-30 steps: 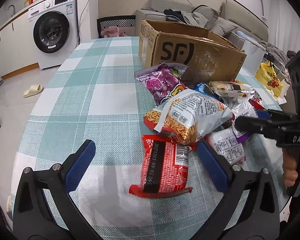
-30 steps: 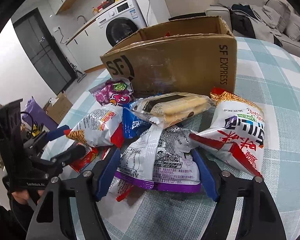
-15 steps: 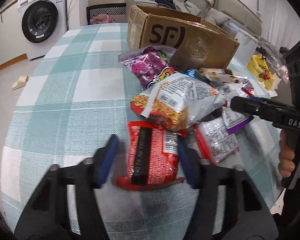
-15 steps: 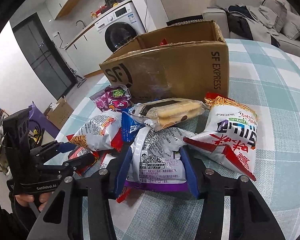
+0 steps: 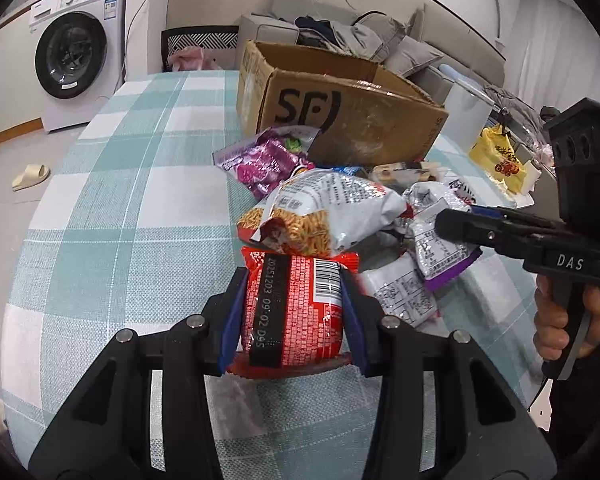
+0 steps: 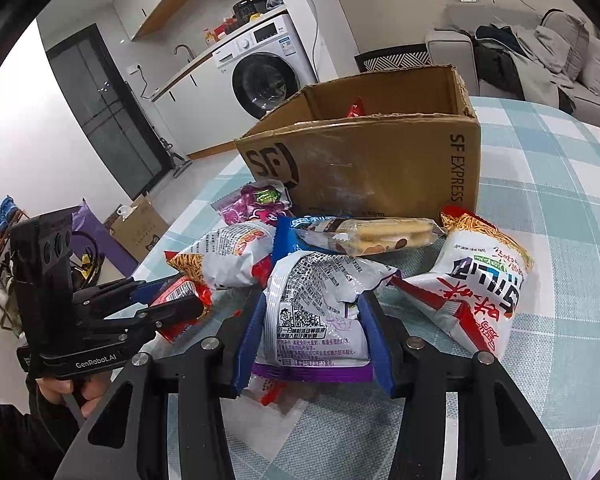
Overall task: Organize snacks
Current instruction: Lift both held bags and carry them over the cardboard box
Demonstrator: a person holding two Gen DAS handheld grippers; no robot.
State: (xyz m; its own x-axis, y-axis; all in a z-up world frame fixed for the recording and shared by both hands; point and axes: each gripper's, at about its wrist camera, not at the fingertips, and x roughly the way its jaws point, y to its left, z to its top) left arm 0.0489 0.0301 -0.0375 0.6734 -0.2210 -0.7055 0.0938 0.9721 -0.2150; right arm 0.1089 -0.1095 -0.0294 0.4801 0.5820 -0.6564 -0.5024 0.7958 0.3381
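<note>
My left gripper (image 5: 294,312) is shut on a red snack packet (image 5: 294,312) and squeezes its sides just above the checked tablecloth; it also shows in the right wrist view (image 6: 180,304). My right gripper (image 6: 312,324) is shut on a white and purple snack bag (image 6: 316,316), seen from the side in the left wrist view (image 5: 440,240). An open SF cardboard box (image 6: 372,168) stands behind the pile, with a red packet (image 6: 356,109) inside.
Loose snacks lie between the grippers and the box: a silver noodle-snack bag (image 5: 324,216), a purple bag (image 5: 264,160), a biscuit pack (image 6: 372,234), a white and red bag (image 6: 476,292). A washing machine (image 5: 76,52) and a sofa (image 5: 340,36) stand beyond the table.
Both grippers have moved forward and shut: the left on the red packet, the right on the white and purple bag. Both were open a second ago.
</note>
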